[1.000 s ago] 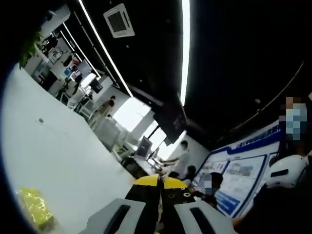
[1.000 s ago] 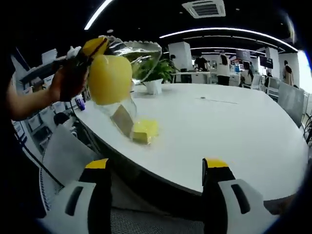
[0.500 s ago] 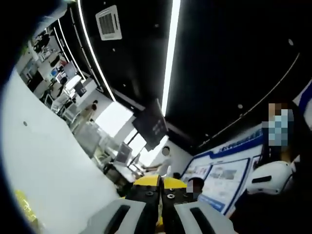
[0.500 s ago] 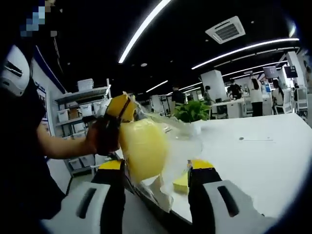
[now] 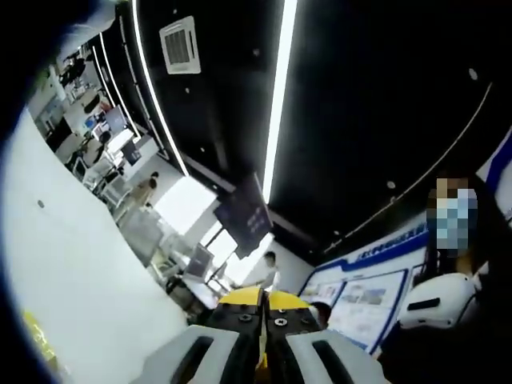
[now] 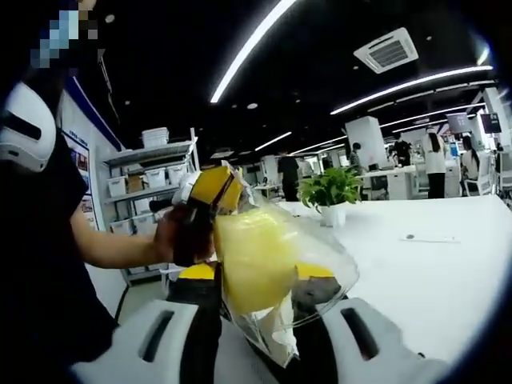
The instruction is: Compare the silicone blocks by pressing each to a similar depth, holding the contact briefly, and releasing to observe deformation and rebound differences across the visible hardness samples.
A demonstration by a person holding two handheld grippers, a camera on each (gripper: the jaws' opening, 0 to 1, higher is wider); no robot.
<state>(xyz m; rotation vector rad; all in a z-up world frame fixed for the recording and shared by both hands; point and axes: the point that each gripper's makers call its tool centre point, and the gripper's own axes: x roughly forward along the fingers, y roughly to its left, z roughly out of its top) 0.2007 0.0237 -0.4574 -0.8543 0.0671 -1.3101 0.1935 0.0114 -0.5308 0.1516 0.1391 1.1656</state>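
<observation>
A: Where are the right tongs [image 6: 256, 280] standing?

B: In the right gripper view the two jaws are rising either side of a yellow silicone block [image 6: 254, 258] sealed in a clear bag [image 6: 316, 264]. They are sitting close against its sides, but the plastic is hiding the contact, so I cannot tell whether they are already pinching it.

A: And the left tongs [image 5: 262, 320]?

B: In the left gripper view their yellow-tipped jaws are pressed together with nothing showing between them. In the right gripper view the same left tongs appear to be gripping the top of the bag, with the person's hand [image 6: 182, 232] wrapped round the handle, so the block is hanging in the air above the near edge of the white worktop [image 6: 432, 264].

A: So how should the press go?

B: I judge this as the squeeze on a dangling sample. The left side ought to be keeping the bag steady while the right jaws are meeting the block squarely at its middle, not on loose film. Closing slowly to a modest depth, pausing, then opening cleanly should be showing the rebound.

A: Any other sample about?

B: A second yellow piece [image 5: 36, 332] is lying on the worktop at the edge of the left gripper view.
</observation>
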